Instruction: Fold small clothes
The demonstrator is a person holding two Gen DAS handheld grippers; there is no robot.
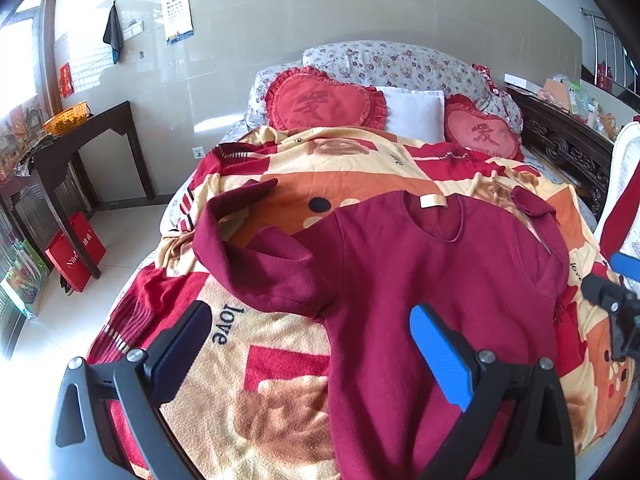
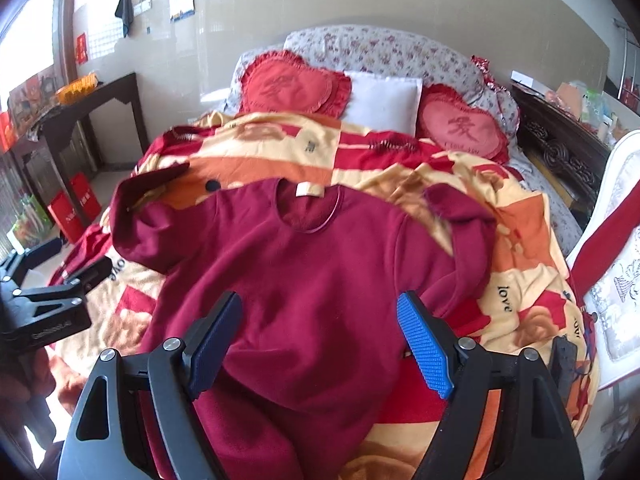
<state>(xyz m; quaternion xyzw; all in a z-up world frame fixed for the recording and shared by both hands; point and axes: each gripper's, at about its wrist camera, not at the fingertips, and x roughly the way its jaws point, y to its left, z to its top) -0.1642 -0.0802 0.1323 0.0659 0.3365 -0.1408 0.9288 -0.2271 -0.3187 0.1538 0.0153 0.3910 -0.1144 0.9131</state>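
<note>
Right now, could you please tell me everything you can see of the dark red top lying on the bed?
The dark red top is a long-sleeved pullover of soft, fleecy-looking fabric with a round neckline and a pale label inside the collar. It lies front up and mostly flat on the patterned blanket, neck toward the pillows. Both sleeves are loosely bent and rumpled, not yet folded in. Both hand-held grippers hover open above it: the left hand-held gripper and the right hand-held gripper, neither gripping the cloth.
</note>
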